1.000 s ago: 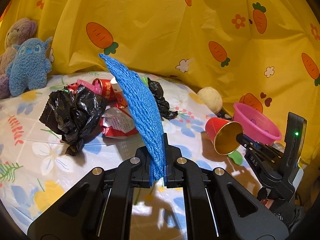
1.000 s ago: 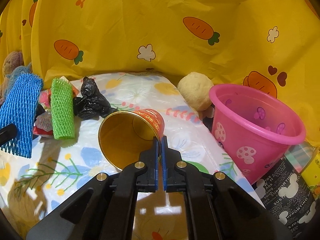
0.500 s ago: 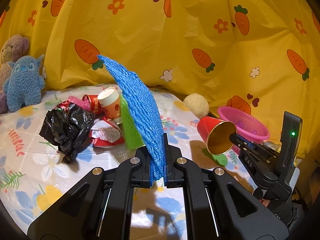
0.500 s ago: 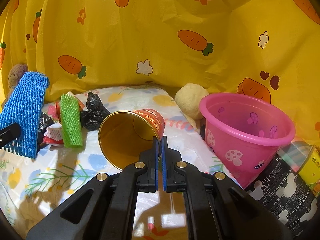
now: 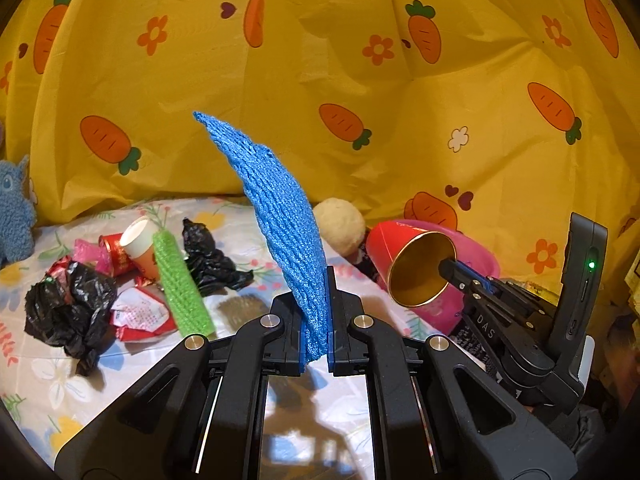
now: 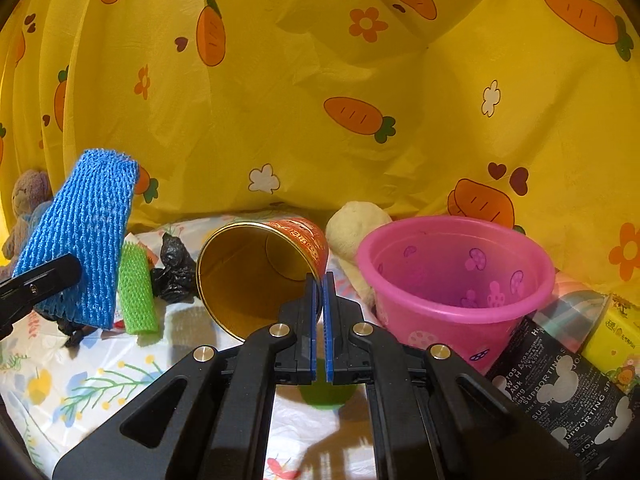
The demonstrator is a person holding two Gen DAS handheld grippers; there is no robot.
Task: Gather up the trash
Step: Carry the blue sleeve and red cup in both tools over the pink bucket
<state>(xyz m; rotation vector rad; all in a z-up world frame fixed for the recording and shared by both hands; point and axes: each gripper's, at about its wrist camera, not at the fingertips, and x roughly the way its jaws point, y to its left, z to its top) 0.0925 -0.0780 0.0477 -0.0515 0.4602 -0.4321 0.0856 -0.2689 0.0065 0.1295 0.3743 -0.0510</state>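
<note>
My left gripper (image 5: 315, 320) is shut on a blue foam net sleeve (image 5: 280, 216), held up above the table; the sleeve also shows in the right wrist view (image 6: 86, 236). My right gripper (image 6: 319, 312) is shut on the rim of a red paper cup with a gold inside (image 6: 256, 268), held tilted in the air just left of the pink bucket (image 6: 452, 280). In the left wrist view the cup (image 5: 416, 268) hangs in front of the bucket (image 5: 476, 258). More trash lies on the table: a green net sleeve (image 5: 180, 284), black bags (image 5: 68, 312), wrappers and cups.
A cream plush ball (image 5: 340, 224) sits by the bucket. A blue plush toy (image 5: 14, 208) stands at far left. A black mouse-print bag (image 6: 560, 392) and a yellow box (image 6: 612, 340) lie at right. The yellow carrot cloth hangs behind.
Both grippers have risen and swung right with their loads. The cup is now closer to the pink bucket; the trash pile has dropped lower and to the left in view.
</note>
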